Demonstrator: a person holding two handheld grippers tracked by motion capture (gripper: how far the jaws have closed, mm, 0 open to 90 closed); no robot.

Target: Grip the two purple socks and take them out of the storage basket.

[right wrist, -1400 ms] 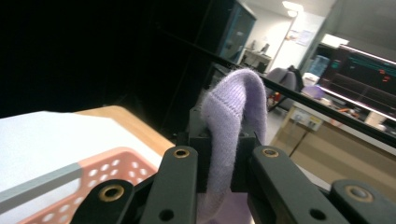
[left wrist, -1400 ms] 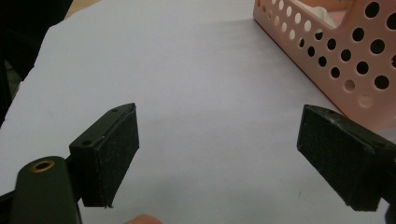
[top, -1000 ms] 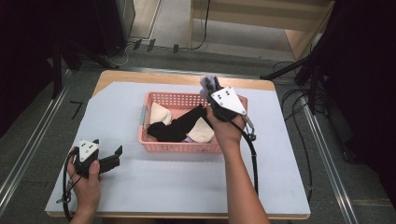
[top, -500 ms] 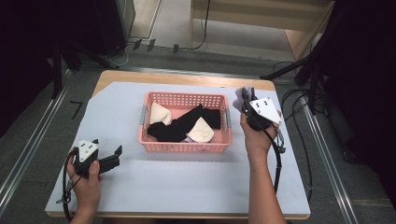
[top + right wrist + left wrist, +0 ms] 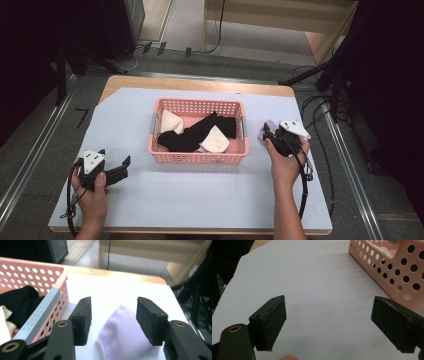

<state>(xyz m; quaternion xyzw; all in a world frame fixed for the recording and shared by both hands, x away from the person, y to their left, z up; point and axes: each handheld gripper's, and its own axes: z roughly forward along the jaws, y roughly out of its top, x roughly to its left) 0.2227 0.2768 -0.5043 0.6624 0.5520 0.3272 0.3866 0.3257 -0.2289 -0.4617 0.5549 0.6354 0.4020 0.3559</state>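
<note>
A pink perforated basket (image 5: 197,157) stands mid-table with black socks (image 5: 195,132) and cream socks (image 5: 171,121) in it. A rolled lavender sock (image 5: 266,131) lies on the white sheet just right of the basket. My right gripper (image 5: 272,135) is over it. In the right gripper view the sock (image 5: 122,335) sits between the spread jaws of that gripper (image 5: 113,320), with the left jaw clear of it. My left gripper (image 5: 125,167) rests open on the sheet at the lower left. Its jaws (image 5: 328,325) hold nothing, and the basket wall (image 5: 397,272) is off to their right.
The white sheet (image 5: 210,195) covers the wooden table, with bare room in front of the basket and to its left. Cables (image 5: 315,107) trail on the floor to the right. A wooden shelf frame (image 5: 280,25) stands beyond the table's far edge.
My right gripper carried the lavender sock out of the basket, moved it right and down to the table, and now its jaws stand apart around it. The left gripper stayed put.
</note>
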